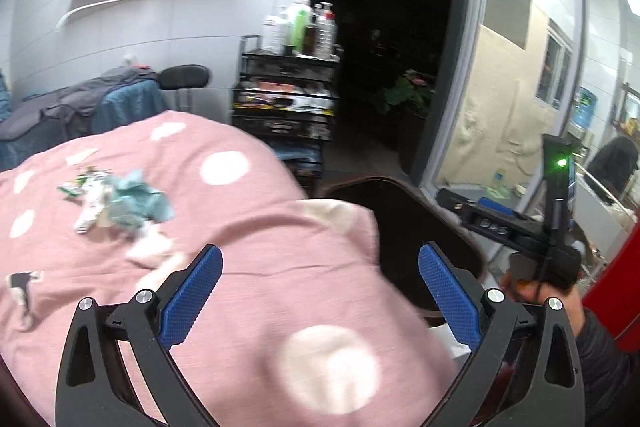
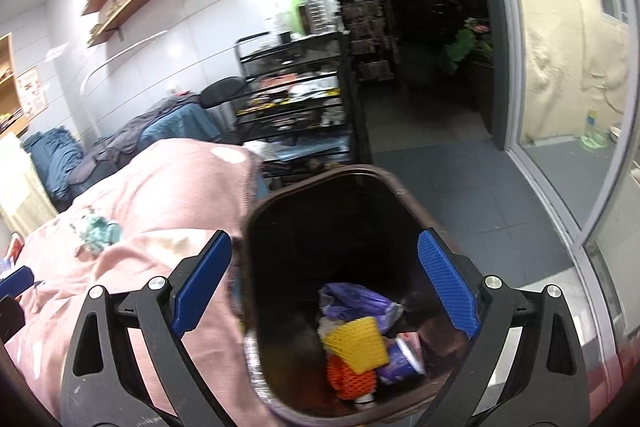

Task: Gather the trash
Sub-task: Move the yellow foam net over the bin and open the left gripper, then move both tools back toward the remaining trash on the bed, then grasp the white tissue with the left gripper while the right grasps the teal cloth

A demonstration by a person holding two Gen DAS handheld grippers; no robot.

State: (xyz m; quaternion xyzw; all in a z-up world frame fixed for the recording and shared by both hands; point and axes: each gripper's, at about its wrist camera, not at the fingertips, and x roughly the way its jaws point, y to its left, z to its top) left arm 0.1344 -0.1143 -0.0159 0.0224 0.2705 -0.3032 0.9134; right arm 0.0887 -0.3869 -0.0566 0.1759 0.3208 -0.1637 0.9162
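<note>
Left gripper [image 1: 320, 281] hangs over the pink dotted quilt [image 1: 248, 227], jaws spread wide with nothing between the blue pads [image 1: 192, 301]. Far left on that quilt sits the trash pile [image 1: 116, 205], a crumpled teal tissue mixed with white scraps and small wrappers, well apart from the fingertips. Just right of the quilt's edge, the dark trash bin [image 1: 400, 195] shows its rim, and past it at the right the other hand [image 1: 552, 301] grips the second tool. Over on the right wrist view, the right gripper [image 2: 324, 281] is poised above the brown bin [image 2: 348, 173], jaws wide too and holding nothing. Down in the bin lie a yellow foam net [image 2: 356, 345], an orange net [image 2: 350, 379] under it, a purple bag [image 2: 352, 303] and a purple cup [image 2: 400, 363]. The bin stands right against the quilt [image 2: 160, 195]; the teal pile [image 2: 98, 231] lies to the far left on it. Behind, a black wire cart [image 2: 296, 99] carries bottles [image 2: 310, 7] near the dark doorway [image 2: 400, 27].
</note>
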